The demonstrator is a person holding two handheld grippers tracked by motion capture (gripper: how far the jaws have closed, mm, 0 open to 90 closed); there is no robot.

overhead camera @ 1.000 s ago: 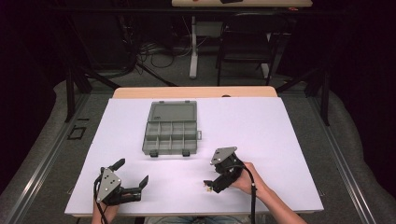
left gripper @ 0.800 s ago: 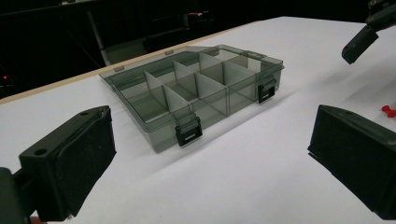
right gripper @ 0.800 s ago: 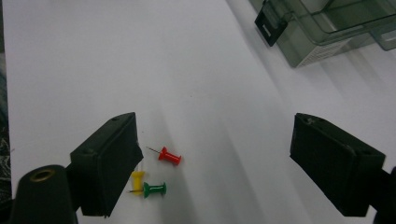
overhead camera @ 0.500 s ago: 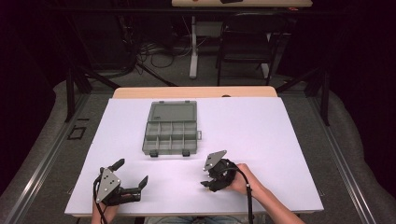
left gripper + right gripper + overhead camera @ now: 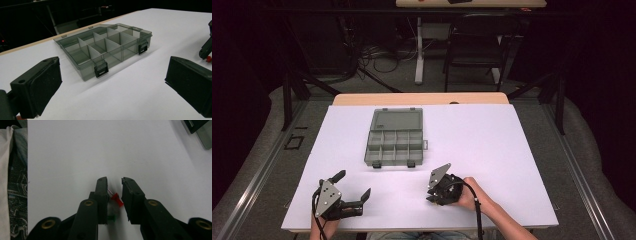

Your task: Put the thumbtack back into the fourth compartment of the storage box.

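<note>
Red pushpin lying between narrowly parted right gripper jaws (left gripper wide apart), unclamped.

My white-topped table stands on grey floor; behind it, a dark room, chair and cables.

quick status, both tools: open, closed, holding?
Left tool: open, holding nothing.
Right tool: partly open around a red pushpin, not clamped.
</note>
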